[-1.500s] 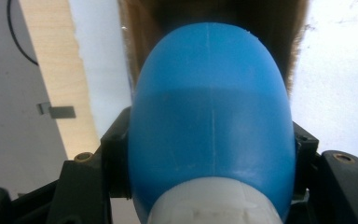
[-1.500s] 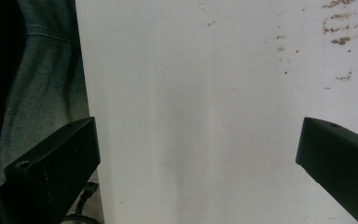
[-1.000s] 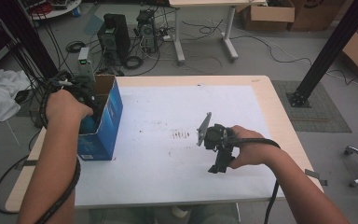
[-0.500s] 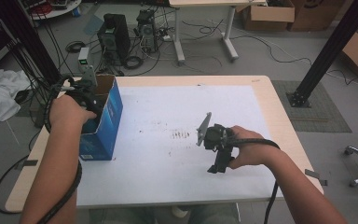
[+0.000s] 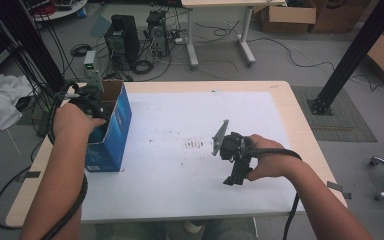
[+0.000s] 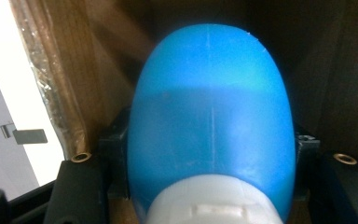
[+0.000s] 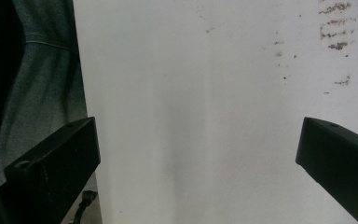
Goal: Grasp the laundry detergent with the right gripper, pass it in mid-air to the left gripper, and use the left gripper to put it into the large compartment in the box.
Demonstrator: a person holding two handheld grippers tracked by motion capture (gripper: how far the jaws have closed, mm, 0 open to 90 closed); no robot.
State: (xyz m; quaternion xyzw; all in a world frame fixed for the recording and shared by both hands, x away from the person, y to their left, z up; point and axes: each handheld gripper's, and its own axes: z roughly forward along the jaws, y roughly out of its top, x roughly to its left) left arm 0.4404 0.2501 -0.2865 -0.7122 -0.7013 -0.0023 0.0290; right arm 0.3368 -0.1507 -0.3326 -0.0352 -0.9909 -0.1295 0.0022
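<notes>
Between the left gripper's [image 5: 91,102] jaws sits a blue bottle [image 6: 209,121], held by its sides with the pads pressed to it; the jaws have just been easing apart a little, though the bottle is not yet free of them. Its white cap [image 6: 212,203] lies toward the camera and its rounded base points away, so its long axis runs straight along the jaws, into the depth of the box [image 5: 111,131]. Brown cardboard walls close in on both sides of it, which puts bottle and jaws inside the open top of the box at the left end of the table [image 5: 300,125]. The left hand [image 5: 72,120] is the one on the job; any lift out or drop in turns on moving along that same axis, clear of the walls. The right gripper [image 5: 232,162] rests well apart on the white sheet [image 7: 191,93], jaws wide and holding nothing, aimed back toward the person's side. No lettering shows on the bottle. The box's blue side carries some print, too small to read. Faint brown smudges [image 7: 333,23] mark the sheet mid-table.
</notes>
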